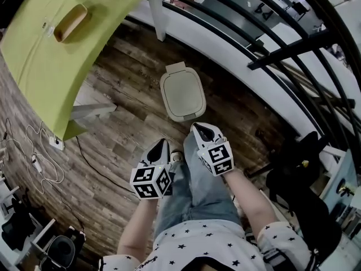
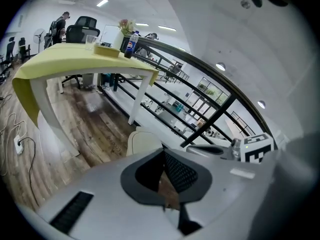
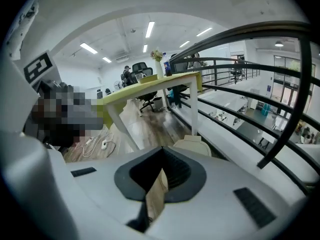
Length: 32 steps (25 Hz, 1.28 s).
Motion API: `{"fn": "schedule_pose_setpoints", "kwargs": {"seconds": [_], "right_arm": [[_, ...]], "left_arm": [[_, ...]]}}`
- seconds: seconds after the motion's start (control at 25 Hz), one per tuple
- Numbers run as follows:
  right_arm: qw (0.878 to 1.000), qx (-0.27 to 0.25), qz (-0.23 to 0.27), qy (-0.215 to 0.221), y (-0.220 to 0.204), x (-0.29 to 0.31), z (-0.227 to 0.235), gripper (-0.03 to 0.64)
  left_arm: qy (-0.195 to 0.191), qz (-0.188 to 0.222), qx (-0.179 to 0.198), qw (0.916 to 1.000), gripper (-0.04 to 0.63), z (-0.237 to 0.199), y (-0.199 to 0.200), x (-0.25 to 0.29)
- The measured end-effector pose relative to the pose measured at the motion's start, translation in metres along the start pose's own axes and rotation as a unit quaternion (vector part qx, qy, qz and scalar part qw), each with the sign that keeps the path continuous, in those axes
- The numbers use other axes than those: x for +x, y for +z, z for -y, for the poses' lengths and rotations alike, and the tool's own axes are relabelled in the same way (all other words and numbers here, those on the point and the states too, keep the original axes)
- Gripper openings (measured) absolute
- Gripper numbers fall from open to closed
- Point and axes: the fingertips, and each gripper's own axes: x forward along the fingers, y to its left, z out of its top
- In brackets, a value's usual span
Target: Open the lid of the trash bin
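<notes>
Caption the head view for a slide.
Closed trash bin on wooden floor, left gripper and right gripper poised near it.

The left gripper [image 2: 164, 153] has its jaws closed together with nothing between them, and just past their tips shows part of the closed cream lid of the trash bin [image 2: 141, 140] on the wooden floor [image 2: 95, 121]. Behind stand a yellow-green table [image 2: 75, 60] bearing a bottle [image 2: 131, 43], and a black railing [image 2: 220, 106]. The right gripper's marker cube [image 2: 257, 149] shows at right.
</notes>
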Motion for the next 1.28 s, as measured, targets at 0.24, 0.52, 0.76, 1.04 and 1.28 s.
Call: {"fn": "schedule_pose_setpoints", "kwargs": {"seconds": [0.24,0.52,0.76,1.04,1.28], "right_arm": [[0.999,-0.002,-0.046,0.002,-0.047,0.032,0.014,-0.006],[0.996,0.005,-0.091,0.01,-0.093,0.072,0.022,-0.007],[0.992,0.007,-0.127,0.011,-0.131,0.101,0.032,-0.007],[0.986,-0.011,-0.163,0.0,-0.165,0.126,0.049,-0.007],[0.983,-0.009,-0.184,-0.005,-0.185,0.145,0.057,-0.007]], "left_arm": [[0.003,-0.006,-0.015,0.9999,0.008,-0.006,-0.009,0.018],[0.003,-0.02,-0.028,0.9994,0.008,-0.015,-0.024,0.039],[0.009,-0.031,-0.042,0.9986,0.008,-0.023,-0.044,0.056],[0.015,-0.037,-0.054,0.9977,0.008,-0.029,-0.063,0.071],[0.018,-0.043,-0.064,0.9969,0.008,-0.034,-0.076,0.079]]}}
